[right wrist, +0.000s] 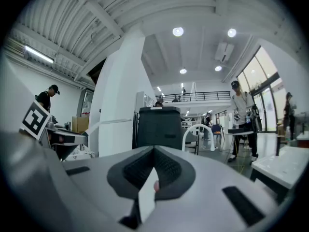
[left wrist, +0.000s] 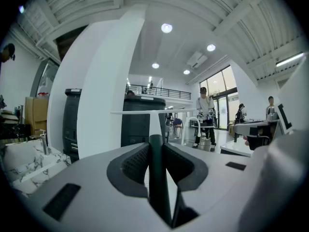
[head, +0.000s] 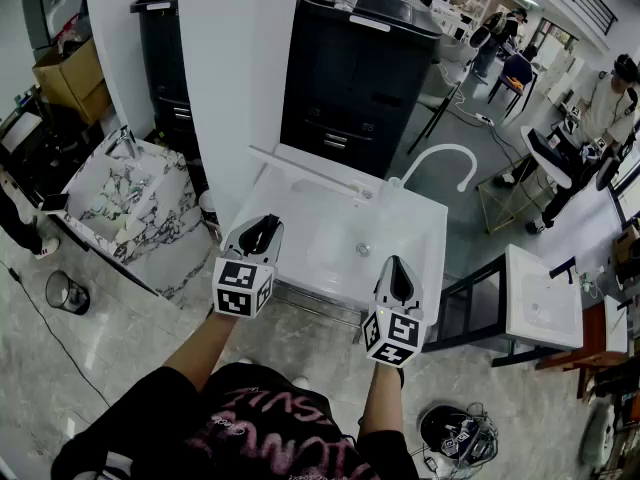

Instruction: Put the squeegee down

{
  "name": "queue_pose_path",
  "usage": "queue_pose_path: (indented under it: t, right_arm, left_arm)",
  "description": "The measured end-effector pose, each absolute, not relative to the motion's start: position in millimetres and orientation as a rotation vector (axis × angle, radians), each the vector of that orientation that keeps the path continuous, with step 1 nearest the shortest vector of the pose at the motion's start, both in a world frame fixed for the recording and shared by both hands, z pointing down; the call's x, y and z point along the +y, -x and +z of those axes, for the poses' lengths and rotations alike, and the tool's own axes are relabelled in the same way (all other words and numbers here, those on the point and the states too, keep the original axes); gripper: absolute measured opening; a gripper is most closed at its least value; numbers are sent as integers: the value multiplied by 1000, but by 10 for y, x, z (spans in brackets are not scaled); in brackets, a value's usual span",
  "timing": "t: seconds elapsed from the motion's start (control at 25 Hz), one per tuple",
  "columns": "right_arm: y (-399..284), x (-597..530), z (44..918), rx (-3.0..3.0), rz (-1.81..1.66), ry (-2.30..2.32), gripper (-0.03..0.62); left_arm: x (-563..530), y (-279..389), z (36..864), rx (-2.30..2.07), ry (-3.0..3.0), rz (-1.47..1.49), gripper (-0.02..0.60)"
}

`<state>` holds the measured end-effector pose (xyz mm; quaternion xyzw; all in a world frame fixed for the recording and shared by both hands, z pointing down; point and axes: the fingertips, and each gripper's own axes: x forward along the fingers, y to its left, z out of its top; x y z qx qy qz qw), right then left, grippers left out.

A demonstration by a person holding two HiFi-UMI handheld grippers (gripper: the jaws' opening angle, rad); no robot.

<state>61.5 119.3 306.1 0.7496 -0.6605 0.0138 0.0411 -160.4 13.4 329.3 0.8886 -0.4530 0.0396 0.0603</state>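
Rubber, black and finely ribbed, lines the pads (left wrist: 135,163) of both my grippers, set in smooth pale-grey shells. My left gripper (head: 262,230) points forward on an outstretched forearm, over the near-left part of a glossy white sink (head: 425,230). Its jaws are clamped on the dark green handle of the squeegee (left wrist: 154,124), a T shape whose slim white stem runs out to a long, thin white bar. The squeegee is thus in my grip, held out across the sink's left side. Whether its bar touches the rim I cannot tell. My right gripper (head: 399,273) hovers over the sink's front edge, apart from the left one. Its jaws are pressed together, with a white sliver low in their seam that I cannot identify.
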Motion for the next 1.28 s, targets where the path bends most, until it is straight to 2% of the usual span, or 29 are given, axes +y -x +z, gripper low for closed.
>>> queue_pose_path:
  t: [0.84, 1.28]
  right_arm:
    - [-630, 1329, 3069, -2038, 45, -2299, 21]
    - [-892, 1566, 3181, -2100, 68, -2238, 21]
  left_arm:
    - [270, 1618, 3273, -1422, -2678, 147, 95]
    - [543, 1342, 3242, -1483, -2662, 154, 95]
